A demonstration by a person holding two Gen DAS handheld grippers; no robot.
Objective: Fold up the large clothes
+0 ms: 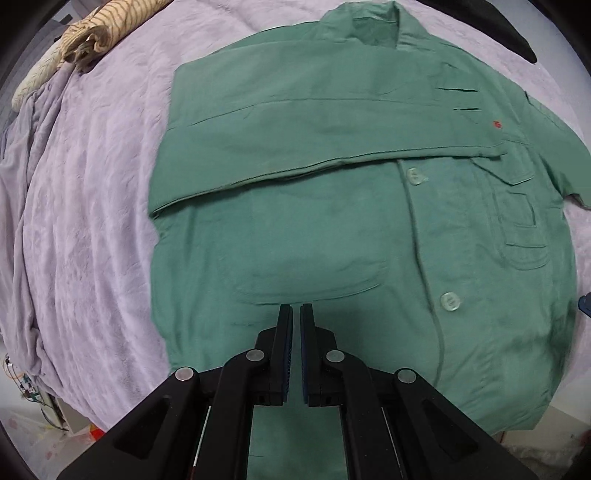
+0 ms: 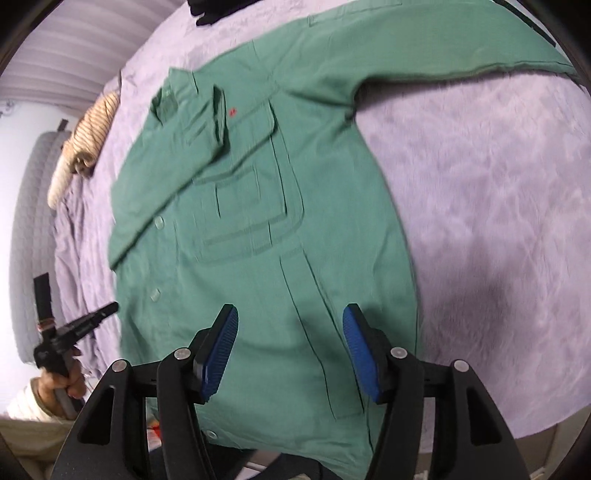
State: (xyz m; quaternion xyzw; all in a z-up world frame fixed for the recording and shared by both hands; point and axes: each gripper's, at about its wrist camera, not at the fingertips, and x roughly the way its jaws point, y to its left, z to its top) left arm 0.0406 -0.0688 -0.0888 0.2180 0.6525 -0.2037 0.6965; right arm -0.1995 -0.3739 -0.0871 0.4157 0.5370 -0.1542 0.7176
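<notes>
A large green button-up shirt [image 1: 332, 229] lies front up on a lavender bed cover [image 1: 92, 184]. One sleeve [image 1: 295, 147] is folded across the chest. The other sleeve [image 2: 443, 48] stretches out flat to the upper right in the right wrist view. My left gripper [image 1: 295, 308] hangs over the shirt's lower front, shut with nothing between its pads. In the right wrist view the left gripper [image 2: 92, 321] shows at the left, held by a hand [image 2: 70, 384]. My right gripper [image 2: 290, 317] stands open above the shirt [image 2: 258, 221] near its hem, with nothing held.
A rolled beige striped cloth [image 1: 96, 29] lies at the far corner of the bed, also seen as a striped cloth [image 2: 92, 125] from the right wrist. A black item [image 1: 517, 37] rests beyond the collar. The bed's edge and floor clutter [image 1: 44, 413] are at lower left.
</notes>
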